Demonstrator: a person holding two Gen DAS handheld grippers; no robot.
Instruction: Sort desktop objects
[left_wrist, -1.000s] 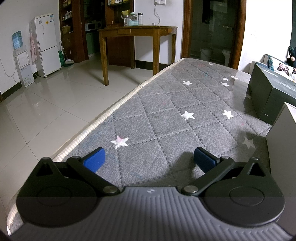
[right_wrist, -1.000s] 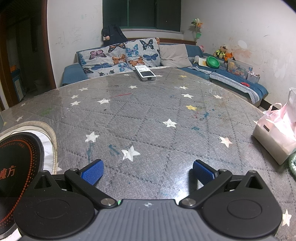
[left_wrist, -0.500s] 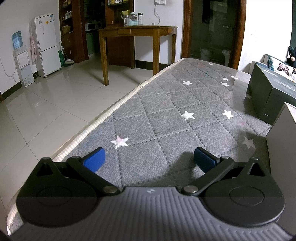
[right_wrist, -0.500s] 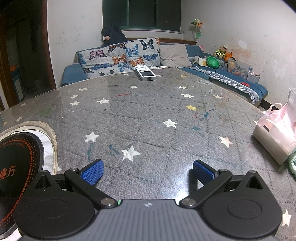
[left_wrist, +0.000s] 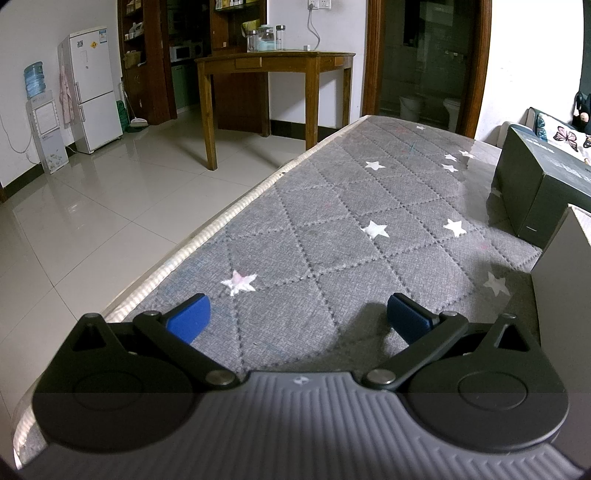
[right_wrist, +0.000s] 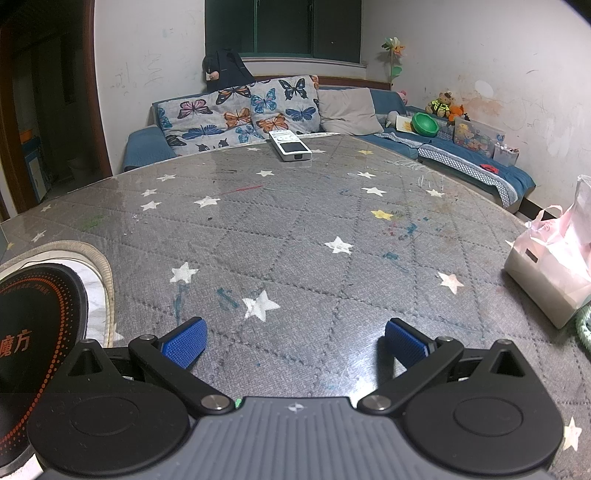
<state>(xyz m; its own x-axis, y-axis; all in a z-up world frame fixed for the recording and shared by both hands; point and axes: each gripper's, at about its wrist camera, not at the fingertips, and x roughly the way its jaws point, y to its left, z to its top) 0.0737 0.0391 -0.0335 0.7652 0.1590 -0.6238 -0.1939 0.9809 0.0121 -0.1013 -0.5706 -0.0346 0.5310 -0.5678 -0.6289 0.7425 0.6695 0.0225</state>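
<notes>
Both claws, left (left_wrist: 298, 314) and right (right_wrist: 295, 341), gape wide and empty over the star-patterned table (right_wrist: 295, 236); a remote control (right_wrist: 290, 146) lies at its far edge.

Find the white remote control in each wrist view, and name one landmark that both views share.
Left wrist view: the remote is not in it.
Right wrist view: the white remote control lies at the table's far edge, top centre, before the butterfly cushions.
Shared landmark: the grey star-patterned table cover.
</notes>
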